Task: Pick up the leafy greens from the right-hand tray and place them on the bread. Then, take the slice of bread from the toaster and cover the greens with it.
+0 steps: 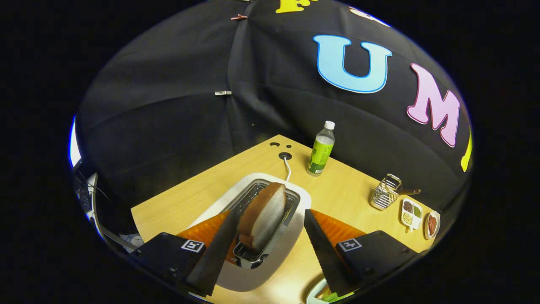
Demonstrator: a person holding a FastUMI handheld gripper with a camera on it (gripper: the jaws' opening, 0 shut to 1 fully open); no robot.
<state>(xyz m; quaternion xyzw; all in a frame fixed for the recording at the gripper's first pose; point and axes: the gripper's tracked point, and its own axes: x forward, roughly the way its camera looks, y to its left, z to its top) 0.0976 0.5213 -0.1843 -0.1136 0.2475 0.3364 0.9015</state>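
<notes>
Bread slice stands upright in the slot of the white toaster, low in the centre of the frame, its brown crust turned up and to the left. The gripper is spread wide, with the slice between its two fingers. The left finger lies close along the slice's left face; whether it touches cannot be told. The right finger stands well apart from the slice, past the toaster's right wall. Neither finger presses on the bread.

The toaster rests on a light wooden table. A white cord runs from its far end to a round hole in the tabletop. Beyond the toaster, right of centre, a bottle with a green label and white cap stands upright. Further right, a small wire rack sits near the table's edge. Just below the rack lie a white divided dish holding assorted small items and, beside it, a small dish with something reddish. At the bottom of the frame, right of the toaster and partly behind the right finger, the rim of a tray shows with leafy greens in it.
</notes>
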